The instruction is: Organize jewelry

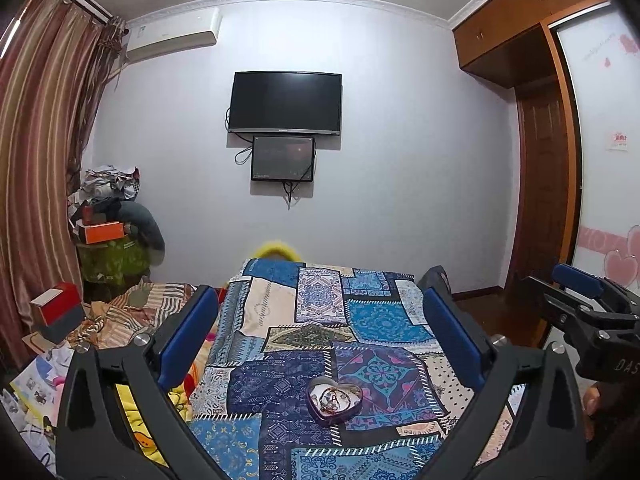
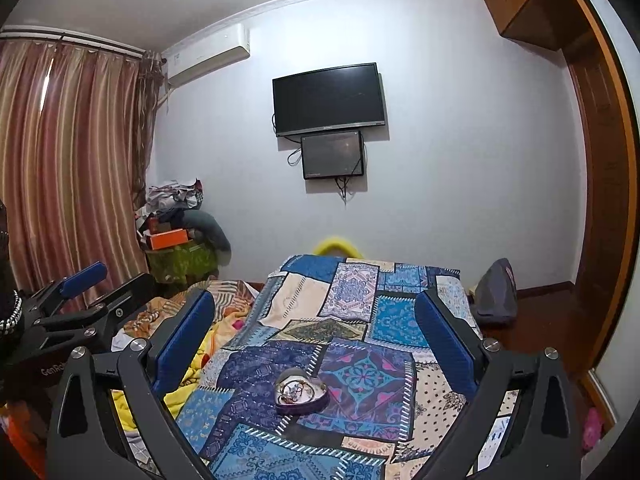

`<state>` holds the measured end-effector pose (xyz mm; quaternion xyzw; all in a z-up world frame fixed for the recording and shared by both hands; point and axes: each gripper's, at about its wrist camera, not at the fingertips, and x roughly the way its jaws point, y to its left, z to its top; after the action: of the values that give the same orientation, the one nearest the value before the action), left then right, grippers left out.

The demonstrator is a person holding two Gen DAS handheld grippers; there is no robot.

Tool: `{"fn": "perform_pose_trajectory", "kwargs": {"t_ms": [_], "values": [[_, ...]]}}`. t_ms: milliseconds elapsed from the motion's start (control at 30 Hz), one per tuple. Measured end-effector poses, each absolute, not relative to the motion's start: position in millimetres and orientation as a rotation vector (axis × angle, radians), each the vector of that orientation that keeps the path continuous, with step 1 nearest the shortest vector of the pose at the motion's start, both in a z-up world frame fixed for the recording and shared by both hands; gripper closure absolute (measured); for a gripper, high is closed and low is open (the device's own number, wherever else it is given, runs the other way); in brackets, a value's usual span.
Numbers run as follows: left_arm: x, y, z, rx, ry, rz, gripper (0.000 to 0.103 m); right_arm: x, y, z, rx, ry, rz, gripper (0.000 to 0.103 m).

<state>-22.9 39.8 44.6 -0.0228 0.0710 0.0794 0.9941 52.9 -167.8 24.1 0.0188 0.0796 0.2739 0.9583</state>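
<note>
Purple heart tin [image 1: 335, 400] mid-cloth [image 1: 280, 320], well below both wide-spread empty claws [image 1: 320, 332] [image 2: 316, 336].

Both wrist cameras look forward and slightly down between their own tongs, from above the near end of the bed [image 1: 320, 320]. They share the heart-shaped tin [image 1: 334, 399], television [image 1: 285, 103] and far wall; each catches the other tongs at its edge.

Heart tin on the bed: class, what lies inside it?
Inside the heart tin lies a tangle of jewelry: thin chains or bracelets with small beads. Single pieces cannot be told apart, and the pile hides the tin's floor beneath it.
</note>
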Motion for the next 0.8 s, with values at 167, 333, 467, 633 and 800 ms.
{"fn": "perform_pose_trajectory", "kwargs": {"t_ms": [167, 333, 467, 633, 800], "values": [[-21.2, 38.1, 42.5, -0.04, 0.146, 0.16, 0.0, 52.5, -166.4, 25.7, 0.033, 0.169, 0.558, 0.004], [-20.3, 38.3, 42.0, -0.042, 0.153, 0.155, 0.0, 52.3, -164.7, 26.7, 0.029, 0.171, 0.556, 0.003], [-18.3, 38.3, 42.2, -0.04, 0.16, 0.145, 0.0, 53.0, -164.6, 27.0, 0.031, 0.176, 0.556, 0.003], [-16.5, 38.3, 41.6, -0.037, 0.17, 0.132, 0.0, 53.6, -165.0, 27.5, 0.034, 0.178, 0.554, 0.003], [-14.7, 39.6, 41.3, -0.041, 0.176, 0.129, 0.0, 53.7, -164.9, 26.7, 0.033, 0.177, 0.555, 0.003]]}}
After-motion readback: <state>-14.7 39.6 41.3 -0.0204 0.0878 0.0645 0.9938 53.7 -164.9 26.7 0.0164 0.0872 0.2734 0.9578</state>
